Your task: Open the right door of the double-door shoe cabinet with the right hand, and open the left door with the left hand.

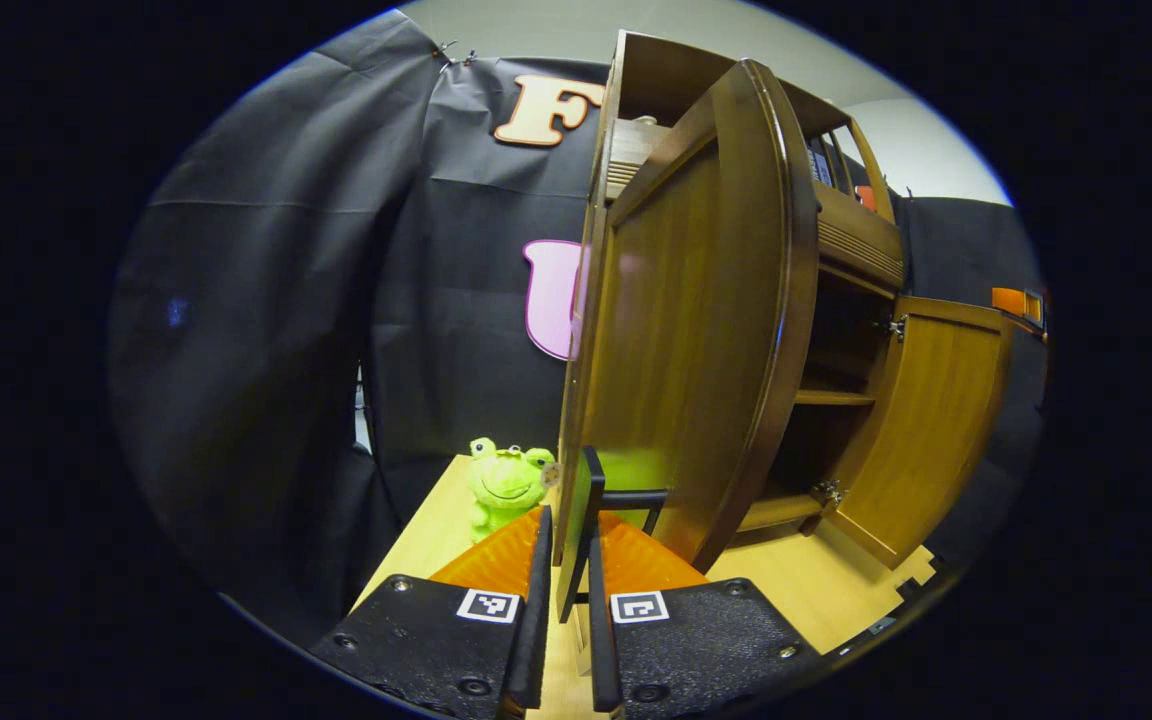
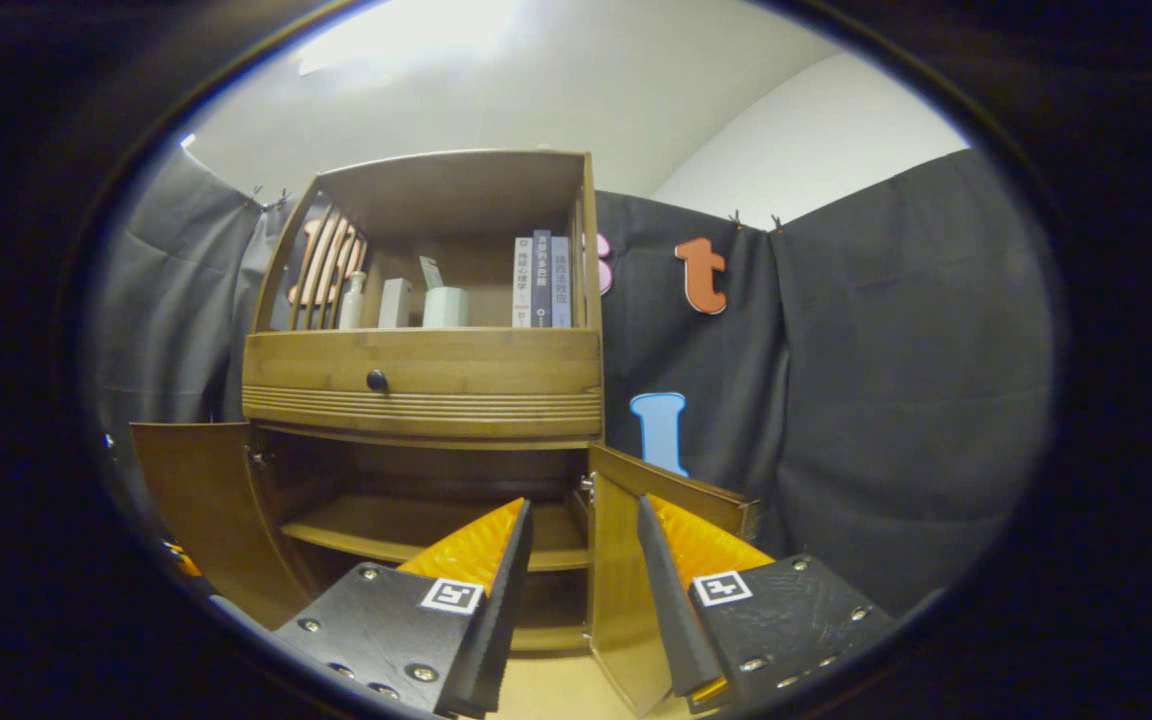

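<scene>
The wooden shoe cabinet has both lower doors swung open. In the left gripper view the left door stands very close, and my left gripper is shut on the dark handle at its near edge. The right door hangs open beyond the shelves. In the right gripper view my right gripper is open, and its fingers straddle the free edge of the right door without pressing on it. The left door stands open at the far left of that view.
A green plush frog sits on the light wooden table left of the cabinet. A drawer with a round knob sits above the doors. Books and small containers fill the top shelf. Black cloth walls surround the booth.
</scene>
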`<control>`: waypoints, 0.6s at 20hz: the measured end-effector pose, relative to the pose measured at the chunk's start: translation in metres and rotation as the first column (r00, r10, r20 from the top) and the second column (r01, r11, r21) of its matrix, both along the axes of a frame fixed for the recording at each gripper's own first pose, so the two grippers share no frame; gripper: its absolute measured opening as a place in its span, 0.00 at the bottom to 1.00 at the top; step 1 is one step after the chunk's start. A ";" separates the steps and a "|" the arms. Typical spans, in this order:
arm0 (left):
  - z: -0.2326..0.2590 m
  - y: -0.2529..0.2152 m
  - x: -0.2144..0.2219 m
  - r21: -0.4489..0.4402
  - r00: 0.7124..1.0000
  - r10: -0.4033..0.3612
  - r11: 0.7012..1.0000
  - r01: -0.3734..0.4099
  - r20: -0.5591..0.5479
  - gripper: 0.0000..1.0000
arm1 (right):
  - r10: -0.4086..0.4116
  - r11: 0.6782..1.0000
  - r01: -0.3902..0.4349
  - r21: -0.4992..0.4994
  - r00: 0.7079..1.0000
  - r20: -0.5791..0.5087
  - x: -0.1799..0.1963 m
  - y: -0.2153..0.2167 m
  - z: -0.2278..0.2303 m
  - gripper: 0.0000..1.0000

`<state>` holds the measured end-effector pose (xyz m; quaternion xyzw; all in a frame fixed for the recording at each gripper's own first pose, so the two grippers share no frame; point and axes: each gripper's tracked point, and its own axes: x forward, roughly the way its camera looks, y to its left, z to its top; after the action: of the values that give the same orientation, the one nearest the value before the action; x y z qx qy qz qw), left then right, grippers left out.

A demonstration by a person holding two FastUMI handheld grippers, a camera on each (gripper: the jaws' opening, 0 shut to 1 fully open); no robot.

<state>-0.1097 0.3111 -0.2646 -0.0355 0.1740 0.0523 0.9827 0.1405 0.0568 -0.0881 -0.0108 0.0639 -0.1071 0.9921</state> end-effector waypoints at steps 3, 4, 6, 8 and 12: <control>0.001 0.003 -0.002 0.015 1.000 -0.001 1.000 0.001 -0.010 0.15 | 0.027 1.000 -0.027 0.009 1.000 0.000 0.011 0.011 -0.004 0.62; 0.002 0.003 -0.004 0.023 1.000 -0.001 1.000 0.001 -0.012 0.11 | 0.038 0.999 -0.038 0.016 0.999 -0.001 0.015 0.016 -0.006 0.62; 0.005 0.007 -0.009 0.029 1.000 0.015 0.999 -0.015 -0.010 0.19 | 0.065 0.998 -0.065 0.027 0.998 -0.004 0.023 0.025 -0.010 0.62; 0.010 0.016 -0.019 0.028 0.998 0.059 0.998 -0.058 -0.005 0.11 | 0.095 0.995 -0.095 0.032 0.995 -0.007 0.031 0.033 -0.013 0.62; 0.025 0.024 -0.042 0.002 0.990 0.140 0.990 -0.140 0.022 0.20 | 0.156 0.987 -0.156 0.046 0.988 -0.011 0.045 0.045 -0.018 0.62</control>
<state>-0.1518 0.3352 -0.2399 -0.0464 0.1605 0.1213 0.9785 0.1852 0.1019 -0.1064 0.0056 0.0722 -0.0277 0.9970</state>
